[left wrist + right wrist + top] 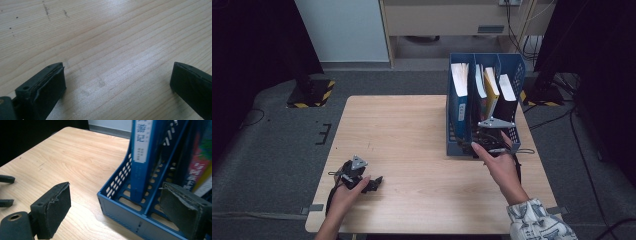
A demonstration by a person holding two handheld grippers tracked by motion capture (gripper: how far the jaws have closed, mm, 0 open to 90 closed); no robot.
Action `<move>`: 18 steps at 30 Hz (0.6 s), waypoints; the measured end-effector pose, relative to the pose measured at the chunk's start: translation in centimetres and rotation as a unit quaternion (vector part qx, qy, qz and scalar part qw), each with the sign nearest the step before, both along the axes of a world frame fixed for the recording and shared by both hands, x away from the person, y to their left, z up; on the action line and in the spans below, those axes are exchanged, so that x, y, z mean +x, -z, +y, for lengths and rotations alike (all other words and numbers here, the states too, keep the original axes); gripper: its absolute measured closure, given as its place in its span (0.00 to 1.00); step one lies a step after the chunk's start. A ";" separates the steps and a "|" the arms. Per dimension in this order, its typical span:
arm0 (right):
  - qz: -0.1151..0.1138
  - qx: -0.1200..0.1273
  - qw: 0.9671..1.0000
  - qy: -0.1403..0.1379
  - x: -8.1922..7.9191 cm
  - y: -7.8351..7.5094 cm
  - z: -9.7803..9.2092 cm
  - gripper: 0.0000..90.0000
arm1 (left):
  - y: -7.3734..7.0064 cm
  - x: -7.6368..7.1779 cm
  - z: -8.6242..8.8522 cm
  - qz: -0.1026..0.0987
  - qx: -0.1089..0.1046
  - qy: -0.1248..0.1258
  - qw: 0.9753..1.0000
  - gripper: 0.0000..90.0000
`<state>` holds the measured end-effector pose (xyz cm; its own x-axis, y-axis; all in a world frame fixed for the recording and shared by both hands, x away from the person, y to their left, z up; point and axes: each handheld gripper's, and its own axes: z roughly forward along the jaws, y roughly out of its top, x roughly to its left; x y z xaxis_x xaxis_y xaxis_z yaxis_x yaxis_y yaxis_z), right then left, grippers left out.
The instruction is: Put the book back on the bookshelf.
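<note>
The left hand [346, 192] comes in from the near edge of the counter [412, 125], close to its near left corner. It holds the left tongs [374, 184] low over the counter top, pointing to the right, with the jaws wide apart and nothing between them. The right forearm, in a patterned sleeve [539, 220], enters near the near right corner. The right hand [498, 162] holds the right tongs [484, 140] forward, toward the right edge, jaws also spread apart and empty.
</note>
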<state>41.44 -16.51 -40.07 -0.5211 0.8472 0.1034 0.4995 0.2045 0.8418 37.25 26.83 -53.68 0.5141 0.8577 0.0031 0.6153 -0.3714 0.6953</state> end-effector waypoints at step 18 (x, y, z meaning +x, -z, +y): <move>0.003 -0.005 1.000 -0.017 -0.6 0.7 1.4 0.12 | 0.0 0.0 0.0 0.000 0.000 0.000 1.000 0.00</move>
